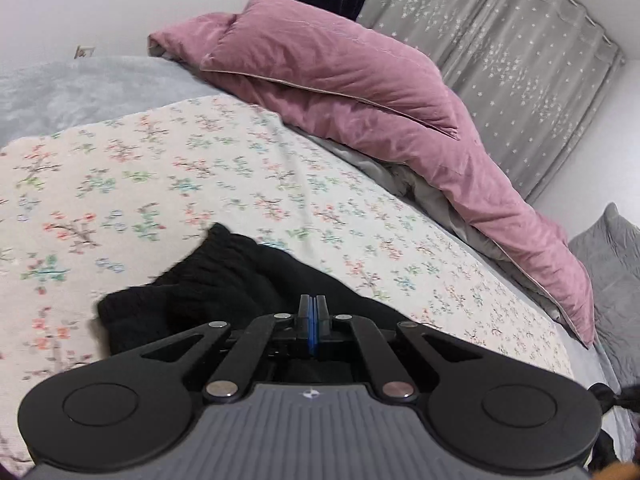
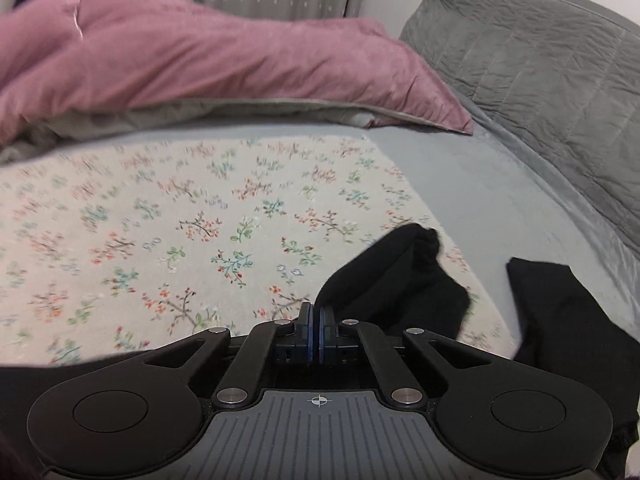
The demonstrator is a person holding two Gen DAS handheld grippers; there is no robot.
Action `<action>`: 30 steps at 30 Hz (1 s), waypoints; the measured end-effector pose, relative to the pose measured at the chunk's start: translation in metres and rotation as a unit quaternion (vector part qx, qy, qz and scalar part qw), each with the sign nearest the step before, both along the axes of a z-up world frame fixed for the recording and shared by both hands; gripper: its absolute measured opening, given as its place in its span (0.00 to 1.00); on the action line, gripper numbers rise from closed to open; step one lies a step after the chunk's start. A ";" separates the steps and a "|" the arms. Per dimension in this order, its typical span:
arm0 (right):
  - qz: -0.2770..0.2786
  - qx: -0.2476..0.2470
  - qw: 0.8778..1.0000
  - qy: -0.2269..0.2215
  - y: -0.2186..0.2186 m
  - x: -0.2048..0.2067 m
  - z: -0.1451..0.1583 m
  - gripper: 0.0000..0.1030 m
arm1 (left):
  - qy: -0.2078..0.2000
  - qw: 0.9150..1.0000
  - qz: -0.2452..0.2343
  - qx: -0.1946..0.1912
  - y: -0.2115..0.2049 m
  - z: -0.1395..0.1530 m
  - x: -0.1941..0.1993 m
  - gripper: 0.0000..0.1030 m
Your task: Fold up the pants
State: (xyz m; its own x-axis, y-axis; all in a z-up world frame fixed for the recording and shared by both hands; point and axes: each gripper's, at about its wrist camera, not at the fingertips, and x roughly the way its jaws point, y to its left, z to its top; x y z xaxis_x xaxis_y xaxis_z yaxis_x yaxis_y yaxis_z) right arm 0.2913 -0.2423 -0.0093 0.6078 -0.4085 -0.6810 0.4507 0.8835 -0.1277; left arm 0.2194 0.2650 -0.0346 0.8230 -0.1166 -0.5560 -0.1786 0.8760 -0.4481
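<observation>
Floral bedspread [image 1: 208,168] covers the middle of a bed, cream with small red, green and blue sprigs, and everything below is placed against it.

Black pants [image 1: 224,280] lie bunched on the near part of that bedspread. In the left wrist view the gathered, ribbed waistband end rises in a hump directly ahead of the left gripper [image 1: 313,304]. Its blue-padded jaws are pressed together with black cloth around their tips, so it appears to be pinching the pants, though the exact bite is hidden by the dark fabric.

In the right wrist view another part of the pants [image 2: 400,276] is lifted in a peak at the near right corner of the bedspread. The right gripper [image 2: 319,312] has its jaws closed tight, and the black fabric starts right at the tips and runs up and to the right from them. It looks like a pinch on an edge of the cloth. A further flat stretch of black fabric [image 2: 568,320] lies off the bedspread's right edge, on the grey-blue sheet [image 2: 460,184]; whether it joins the pants cannot be told.

Beyond the far edge of the bedspread a pink duvet [image 1: 340,80] with a grey underside is heaped along the bed. A grey quilted pillow [image 2: 540,60] stands past the bedspread's far right corner, and grey curtains [image 1: 520,60] with small white sprigs hang behind the duvet.
</observation>
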 end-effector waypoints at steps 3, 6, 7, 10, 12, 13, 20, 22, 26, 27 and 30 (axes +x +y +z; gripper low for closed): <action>0.006 0.024 0.999 -0.022 -0.002 -0.038 0.014 0.00 | 0.020 1.000 0.018 -0.014 0.012 -0.008 -0.006 0.22; 0.022 0.040 0.998 -0.039 0.002 -0.078 0.018 0.00 | 0.033 0.999 0.019 -0.038 0.017 -0.018 -0.009 0.52; 0.026 0.045 0.998 -0.042 0.003 -0.088 0.018 0.00 | 0.038 0.998 0.015 -0.050 0.018 -0.021 -0.010 0.54; 0.043 0.057 0.996 -0.045 0.009 -0.113 0.007 0.00 | 0.047 0.996 -0.001 -0.070 0.015 -0.029 -0.008 0.60; 0.051 0.057 0.996 -0.037 0.012 -0.122 -0.006 0.00 | 0.053 0.996 -0.010 -0.068 0.008 -0.033 -0.004 0.64; 0.053 0.057 0.996 -0.033 0.013 -0.125 -0.012 0.00 | 0.059 0.996 -0.015 -0.062 0.002 -0.035 0.000 0.64; 0.049 0.085 0.995 -0.019 0.003 -0.128 -0.047 0.00 | 0.085 0.996 0.004 0.006 -0.021 -0.044 0.019 0.27; 0.047 0.092 0.994 -0.022 -0.001 -0.127 -0.049 0.00 | 0.070 0.997 0.013 0.010 -0.021 -0.040 0.018 0.18; 0.049 0.082 0.994 -0.047 -0.006 -0.123 -0.036 0.00 | 0.010 1.000 0.022 -0.008 -0.016 -0.009 0.008 0.17; 0.051 0.073 0.994 -0.058 -0.006 -0.123 -0.029 0.00 | -0.005 1.000 0.025 -0.017 -0.012 0.001 0.003 0.17; 0.049 0.060 0.992 -0.097 -0.008 -0.130 -0.004 0.00 | -0.028 0.999 0.027 -0.034 -0.001 0.020 -0.015 0.17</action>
